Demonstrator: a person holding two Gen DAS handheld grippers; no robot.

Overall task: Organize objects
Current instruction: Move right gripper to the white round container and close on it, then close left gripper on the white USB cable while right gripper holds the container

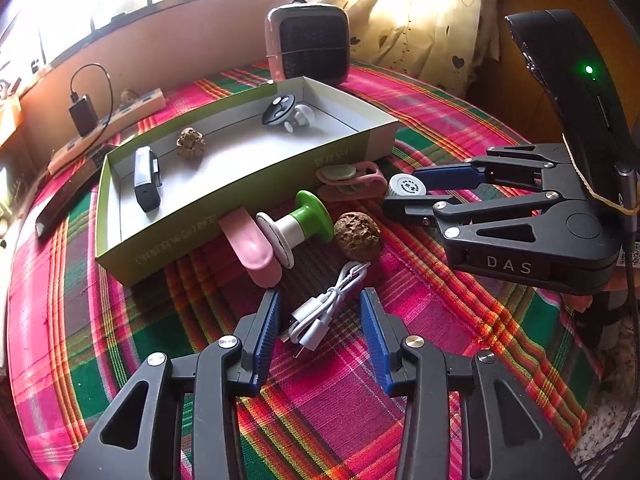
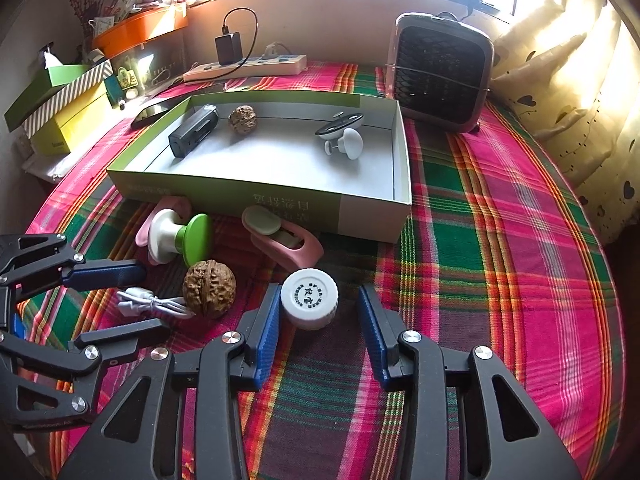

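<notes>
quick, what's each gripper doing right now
left gripper: open, straddling the coiled white cable, not gripping.
right gripper: open around the round white cap, right pad clear of it.

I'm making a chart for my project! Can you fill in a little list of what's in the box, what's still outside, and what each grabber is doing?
in box: black device, walnut, white knob gadget
outside: green-and-white knob, pink clips, second walnut
left gripper: open around white cable
right gripper: open around white bottle cap, not squeezing
</notes>
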